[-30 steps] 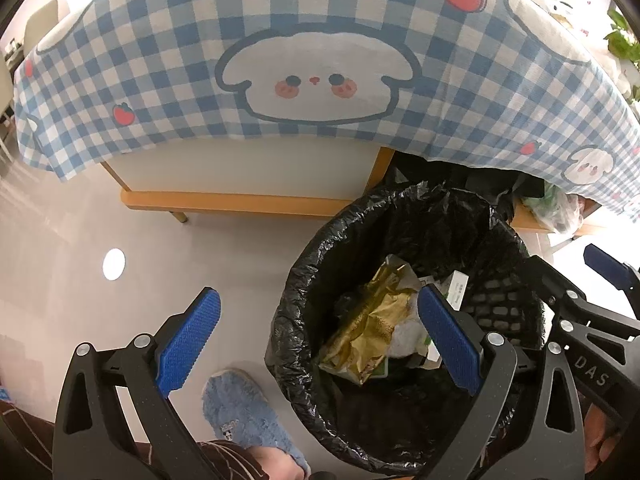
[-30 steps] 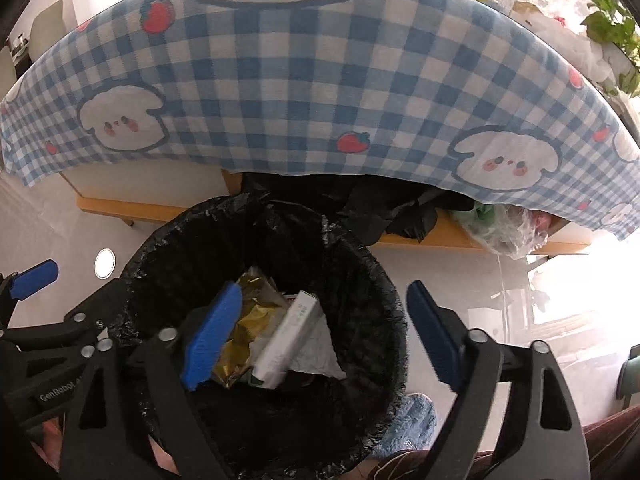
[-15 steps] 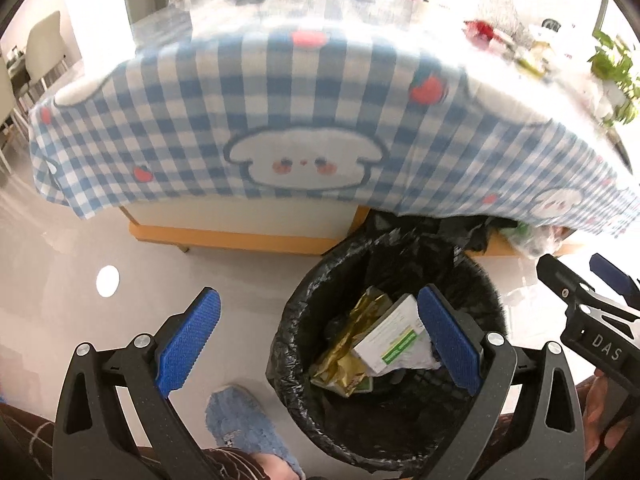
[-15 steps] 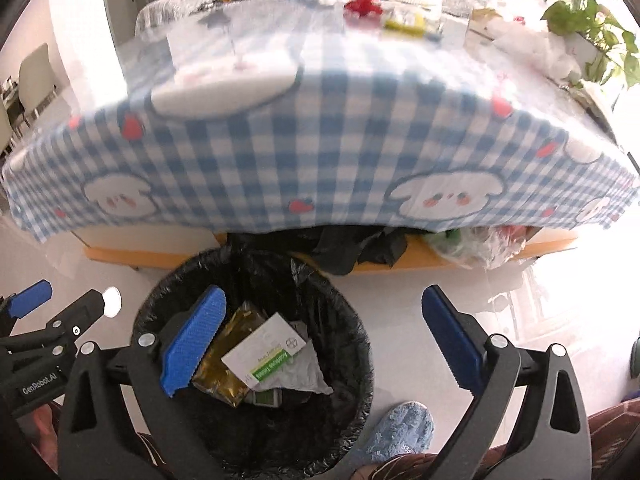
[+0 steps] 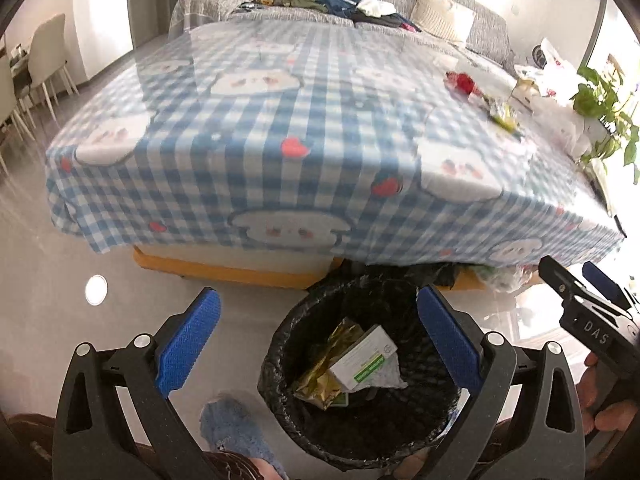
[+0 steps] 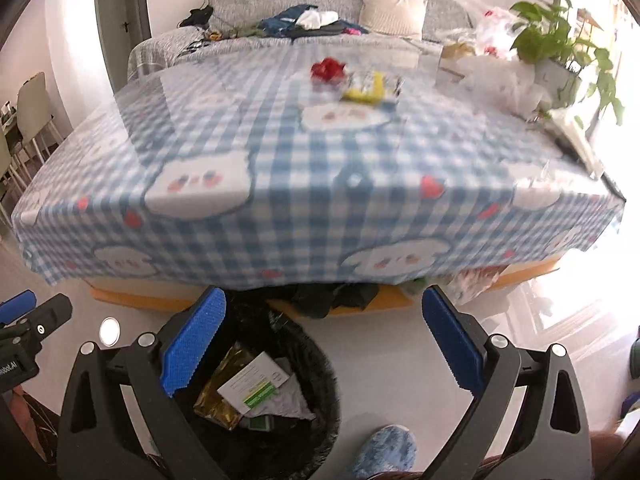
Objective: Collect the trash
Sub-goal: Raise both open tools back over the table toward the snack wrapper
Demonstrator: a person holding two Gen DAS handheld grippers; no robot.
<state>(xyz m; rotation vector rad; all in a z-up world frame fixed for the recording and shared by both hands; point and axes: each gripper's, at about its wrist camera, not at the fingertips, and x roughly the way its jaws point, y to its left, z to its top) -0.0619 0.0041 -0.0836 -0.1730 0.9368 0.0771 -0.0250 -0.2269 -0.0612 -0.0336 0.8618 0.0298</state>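
On the left, pale slim-legged dining chairs stand on a glossy grey floor that mirrors a round ceiling light. The left gripper, matte black plastic with ribbed blue rubber pads, has its jaws spread wide with nothing between them. Beside its left finger lies a fuzzy blue slipper on a foot. Below the gripper stands the round bin lined with a crinkled black plastic bag. Inside lie a crumpled gold foil wrapper, a flat white cardboard box with a green stripe and a wrinkled white plastic scrap.

Behind the bin, a soft blue-and-white checked tablecloth printed with white puppy faces and red strawberries drapes over a low table with an orange wooden frame. Far on the cloth rest a crumpled red wrapper and, just beside it, a yellow-and-clear crinkly packet.

The right gripper, of the same black plastic and blue ribbed pads, is also wide apart and empty, with the bin under its left finger. At the right table edge sit rumpled clear plastic bags and a leafy green potted plant. A grey textured sofa with a cream cushion stands behind.
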